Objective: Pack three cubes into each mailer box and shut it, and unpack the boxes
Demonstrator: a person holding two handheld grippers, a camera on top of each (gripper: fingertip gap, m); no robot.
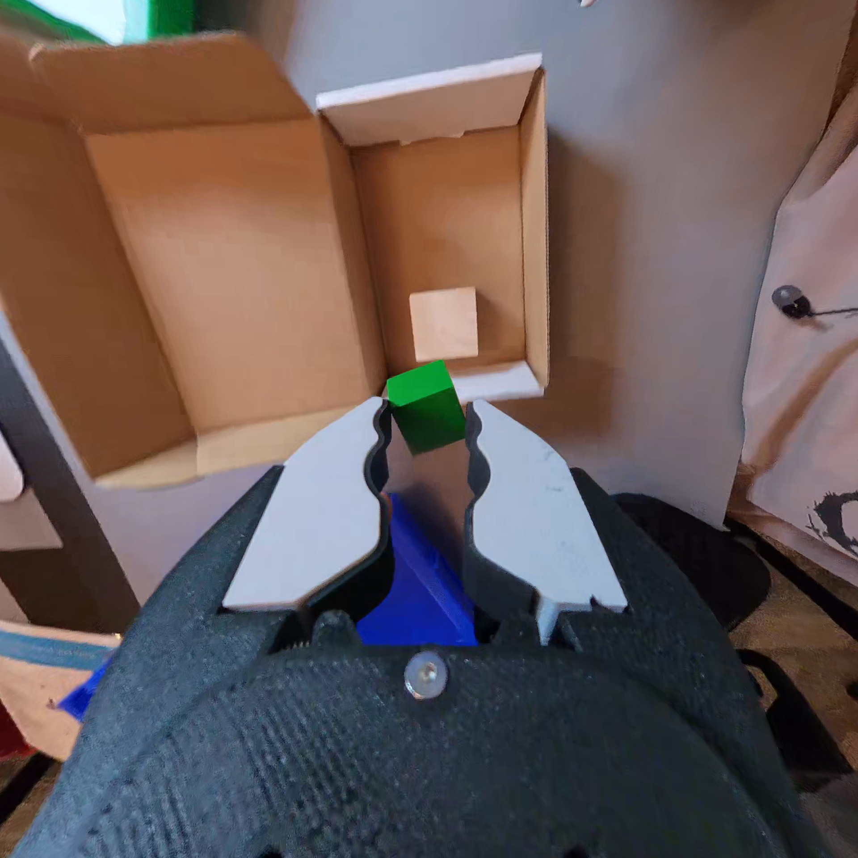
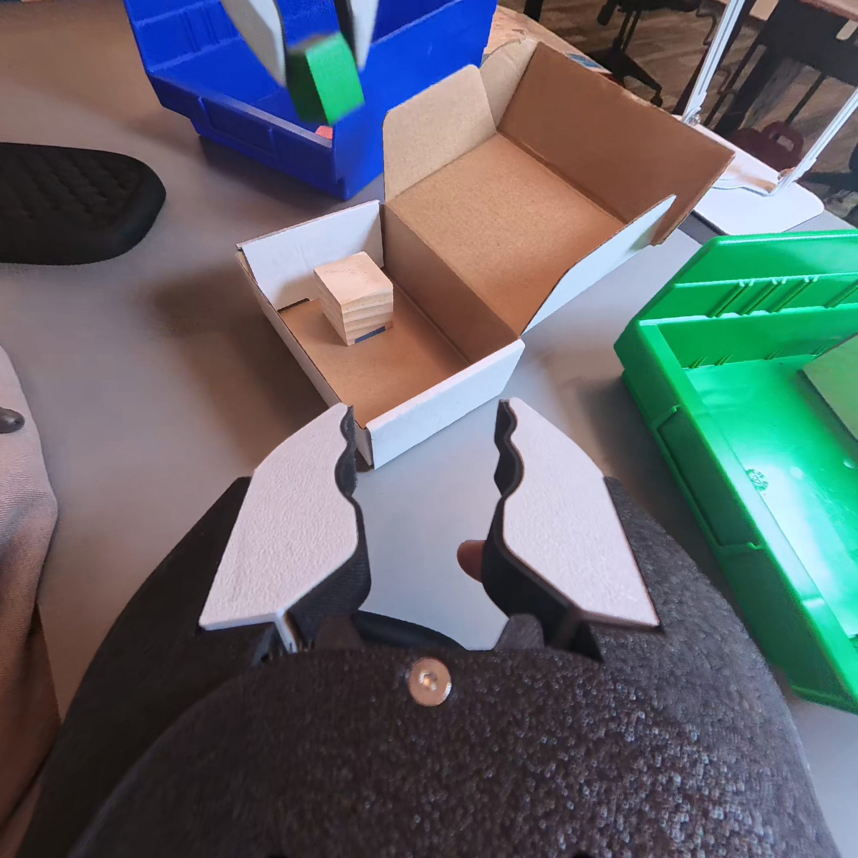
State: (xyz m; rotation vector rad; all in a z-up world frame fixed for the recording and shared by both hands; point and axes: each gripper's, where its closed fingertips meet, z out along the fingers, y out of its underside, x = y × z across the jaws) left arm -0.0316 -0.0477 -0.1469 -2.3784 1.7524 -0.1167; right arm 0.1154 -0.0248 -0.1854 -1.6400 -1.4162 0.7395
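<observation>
My left gripper (image 1: 425,408) is shut on a green cube (image 1: 420,387) and holds it in the air just before the near wall of the open mailer box (image 1: 534,232). A plain wooden cube (image 1: 444,323) lies inside the box by that wall. The lid (image 1: 223,260) lies open to the left. In the right wrist view the left gripper (image 2: 320,65) hangs with the green cube (image 2: 329,79) above the blue bin. My right gripper (image 2: 427,418) is open and empty, low over the table at the box's front corner (image 2: 445,408). The wooden cube (image 2: 355,297) stands in the box's far left corner.
A blue bin (image 2: 418,93) stands behind the box; it also shows under my left gripper (image 1: 418,580). A green bin (image 2: 743,418) stands to the right. A black pad (image 2: 69,199) lies at the left. Beige fabric (image 1: 812,278) is at the table's edge. Across from one pair of fingers to the other is roughly 15 cm. The lid (image 1: 223,260) lies around 12 cm away from my left fingertips. It turns up in the right wrist view (image 2: 533,228) as well.
</observation>
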